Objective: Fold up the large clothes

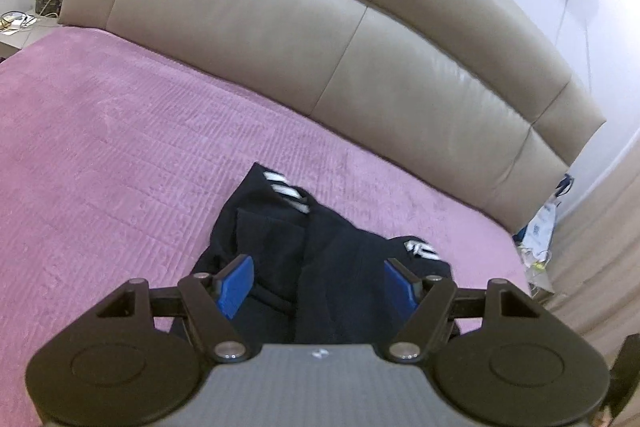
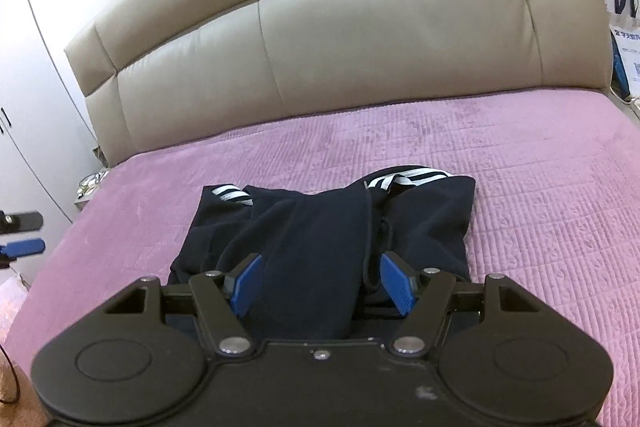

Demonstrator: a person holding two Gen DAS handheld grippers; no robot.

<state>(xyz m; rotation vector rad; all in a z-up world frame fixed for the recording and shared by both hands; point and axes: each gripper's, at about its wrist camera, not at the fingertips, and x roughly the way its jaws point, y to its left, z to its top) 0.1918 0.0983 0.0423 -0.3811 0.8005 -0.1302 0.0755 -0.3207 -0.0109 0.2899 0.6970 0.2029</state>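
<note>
Broadly, the bed with its pink quilted cover carries everything, and the padded headboard runs along its far edge. On the cover, well short of the headboard and toward the near edge, lies the dark navy garment, white stripes showing at its two far corners; it looks already folded into a compact bundle with a drawstring trailing down the middle.

Above it hangs the right gripper, its blue pads spread wide with nothing pressed between them. Likewise the left gripper stands wide open over the same cloth, empty.

To do this step well, I would check that the bundle's edges line up before touching it again: the top flap sits a little skewed, so any tidying should take both near corners at once, one gripper each, and pull evenly so the layers do not slide. Pinch only the layers meant to move.

Both gripper bodies hide the garment's near edge, so whether it reaches the bed's near edge I cannot tell. What kind of garment it is stays unclear, and its dark folds are hard to separate.
</note>
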